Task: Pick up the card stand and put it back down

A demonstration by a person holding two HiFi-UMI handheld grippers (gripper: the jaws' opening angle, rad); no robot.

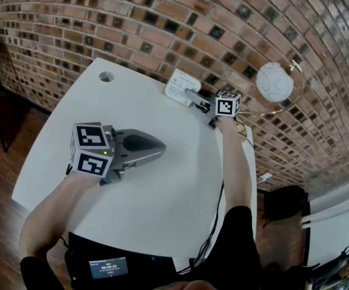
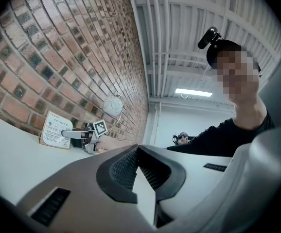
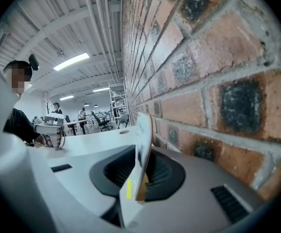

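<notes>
The card stand (image 1: 182,87) is a small white printed card standing on the white table (image 1: 162,192) at its far edge, close to the brick wall. My right gripper (image 1: 191,95) reaches it from the right. In the right gripper view the card stand (image 3: 143,144) stands edge-on between the two jaws of the right gripper (image 3: 139,157), and a gap shows beside it on each side, so the jaws are open. My left gripper (image 1: 161,145) rests over the middle of the table, shut and empty. The left gripper view shows the card stand (image 2: 57,130) far off, with the right gripper (image 2: 75,135) at it.
A brick wall (image 1: 162,23) runs directly behind the card. A white ball lamp on a gold ring (image 1: 275,82) stands at the table's far right corner. A round cable hole (image 1: 106,76) is at the far left. A screen device (image 1: 108,267) and a cable (image 1: 214,222) lie at the near edge.
</notes>
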